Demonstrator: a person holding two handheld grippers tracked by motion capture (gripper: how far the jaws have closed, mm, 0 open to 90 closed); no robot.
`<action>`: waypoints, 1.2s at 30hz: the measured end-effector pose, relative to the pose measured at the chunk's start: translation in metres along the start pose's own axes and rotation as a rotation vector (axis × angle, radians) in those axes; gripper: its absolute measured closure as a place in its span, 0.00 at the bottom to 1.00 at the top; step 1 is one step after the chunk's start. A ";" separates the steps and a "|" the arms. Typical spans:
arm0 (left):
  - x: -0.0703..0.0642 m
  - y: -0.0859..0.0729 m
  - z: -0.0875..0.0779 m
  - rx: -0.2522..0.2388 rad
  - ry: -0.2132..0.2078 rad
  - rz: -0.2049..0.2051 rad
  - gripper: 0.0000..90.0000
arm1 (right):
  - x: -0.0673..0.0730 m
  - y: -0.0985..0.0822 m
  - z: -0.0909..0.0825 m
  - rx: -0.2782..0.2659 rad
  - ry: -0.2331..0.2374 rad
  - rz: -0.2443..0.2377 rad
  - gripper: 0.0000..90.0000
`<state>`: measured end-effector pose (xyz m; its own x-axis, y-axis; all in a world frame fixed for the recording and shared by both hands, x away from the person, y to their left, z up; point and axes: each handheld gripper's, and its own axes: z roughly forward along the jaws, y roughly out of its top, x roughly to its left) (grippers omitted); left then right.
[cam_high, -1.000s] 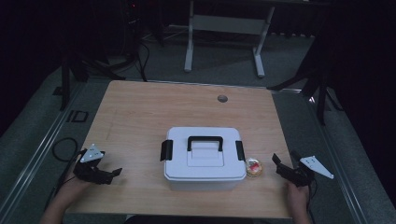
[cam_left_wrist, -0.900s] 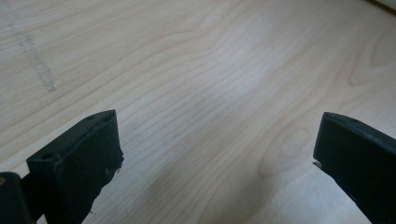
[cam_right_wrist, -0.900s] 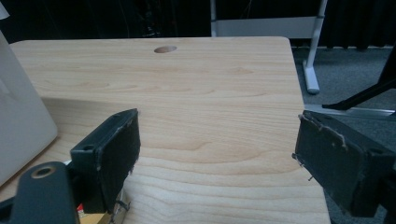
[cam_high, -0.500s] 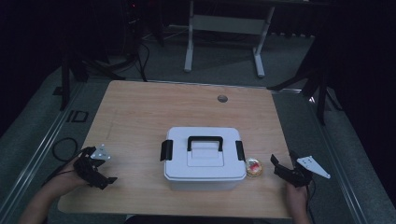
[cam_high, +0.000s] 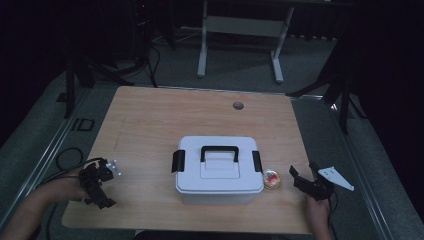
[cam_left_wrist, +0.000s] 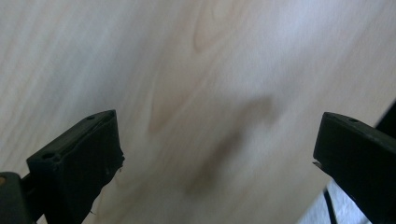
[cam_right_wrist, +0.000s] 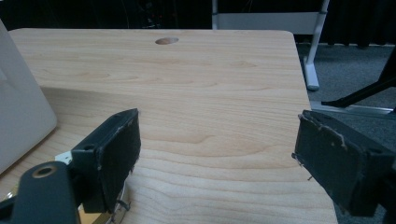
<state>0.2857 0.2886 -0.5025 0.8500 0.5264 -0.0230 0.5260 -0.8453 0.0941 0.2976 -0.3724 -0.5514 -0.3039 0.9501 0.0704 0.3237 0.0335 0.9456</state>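
Observation:
A white lidded box (cam_high: 219, 170) with a black handle and black side latches stands at the front middle of the wooden table (cam_high: 165, 120). A small round container with something red in it (cam_high: 272, 179) lies against the box's right side. My right gripper (cam_high: 304, 173) rests open just right of that container, jaws pointing away over the table; its own view shows the open jaws (cam_right_wrist: 217, 154), the box wall (cam_right_wrist: 18, 107) and the container's rim (cam_right_wrist: 100, 215). My left gripper (cam_high: 99, 192) is open at the table's front left, tilted down at bare wood (cam_left_wrist: 215, 154).
A round cable hole (cam_high: 238, 105) sits at the table's far middle. Beyond the table stands a white desk frame (cam_high: 240, 25). Dark stands flank the table, and a cable (cam_high: 65, 155) loops on the floor at the left.
My left gripper has swung from pointing right toward the box to pointing down at the table's front left, sliding slightly left. The right gripper has barely moved.

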 end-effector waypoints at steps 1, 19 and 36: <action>-0.001 0.002 0.000 0.035 0.007 0.014 0.00 | 0.000 0.000 0.000 0.001 0.000 0.000 0.16; -0.013 0.038 -0.030 0.115 -0.010 0.105 0.00 | 0.001 0.000 0.002 0.015 0.010 -0.007 0.16; -0.026 0.080 -0.074 0.021 0.012 0.216 0.00 | 0.001 -0.001 0.002 0.021 0.018 -0.007 0.16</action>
<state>0.3031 0.2144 -0.4206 0.9426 0.3339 0.0075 0.3325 -0.9402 0.0746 0.2993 -0.3710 -0.5526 -0.3227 0.9439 0.0697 0.3406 0.0471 0.9390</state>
